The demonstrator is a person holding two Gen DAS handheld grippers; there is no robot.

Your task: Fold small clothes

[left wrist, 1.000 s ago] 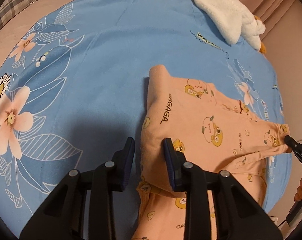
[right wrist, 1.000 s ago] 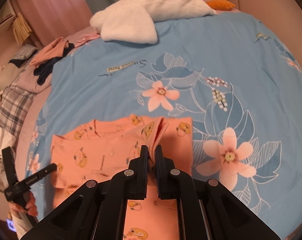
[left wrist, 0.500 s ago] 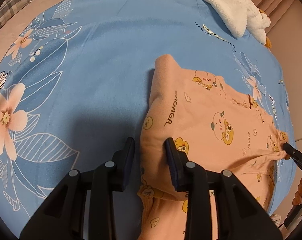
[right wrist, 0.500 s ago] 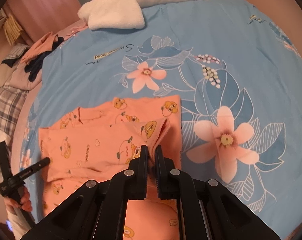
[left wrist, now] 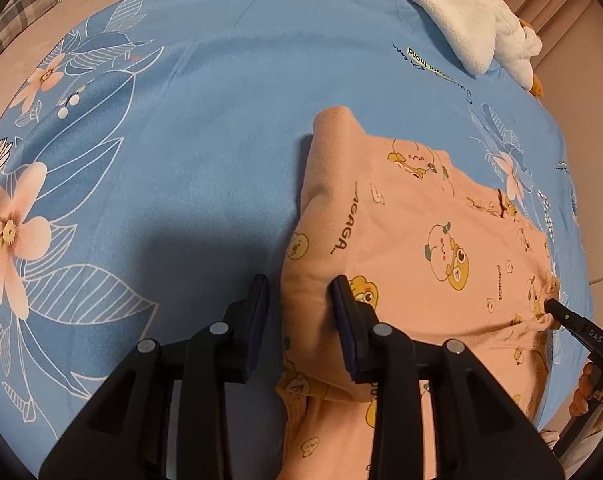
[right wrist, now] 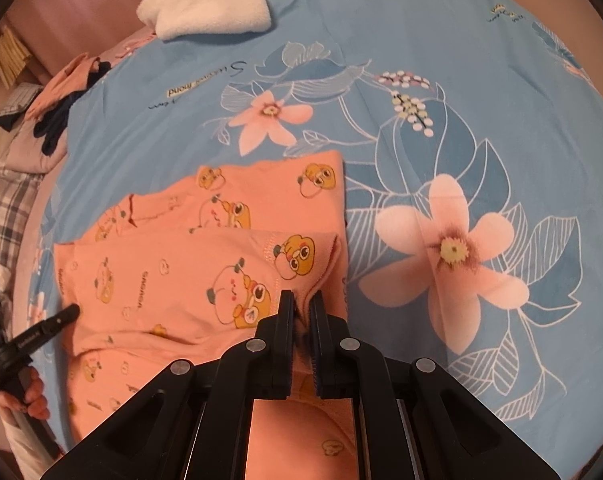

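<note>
A small peach garment (left wrist: 421, 248) printed with cartoon bears lies on the blue floral bedsheet (left wrist: 205, 128). Its near part is folded over the rest. My left gripper (left wrist: 301, 300) is open, with the folded left edge of the garment bulging between its fingers. My right gripper (right wrist: 301, 308) is shut on the garment's (right wrist: 205, 272) cuffed edge and holds it low over the lower layer. The right gripper's tip (left wrist: 557, 308) shows at the garment's far right edge in the left wrist view. The left gripper (right wrist: 57, 320) shows at the garment's left edge in the right wrist view.
A white fluffy plush (left wrist: 461, 20) lies at the far side of the bed, also in the right wrist view (right wrist: 209, 4). A pile of other clothes (right wrist: 57, 108) and a plaid cloth (right wrist: 9, 200) lie at the bed's left side.
My right gripper has carried the pinched edge down and toward me, laying the fold flatter over the garment. My left gripper has stayed open at the folded left edge.
</note>
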